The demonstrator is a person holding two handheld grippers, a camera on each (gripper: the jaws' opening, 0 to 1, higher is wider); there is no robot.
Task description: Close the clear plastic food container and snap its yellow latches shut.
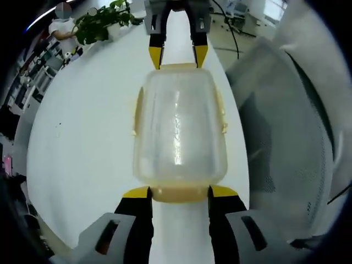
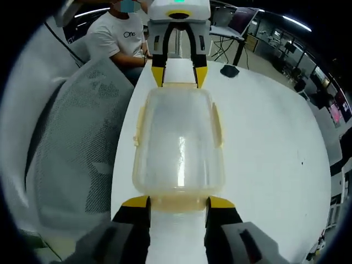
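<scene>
Container [image 1: 179,129], one, lidded, sits between two grippers, left [image 1: 180,192] and right [image 2: 178,202], fingers spread at its ends.

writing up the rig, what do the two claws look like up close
Both match. The left claw has two black jaws with yellow tips on grey housings. The right claw looks the same: black jaws, yellow tips. Seen from the right gripper view, the left claw carries a white box on top. No sleeves or markings are visible.

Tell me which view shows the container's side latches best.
Left gripper view: both yellow side latches of the clear container stand out against the white table. The right gripper view shows the same side latches, paler.
</scene>
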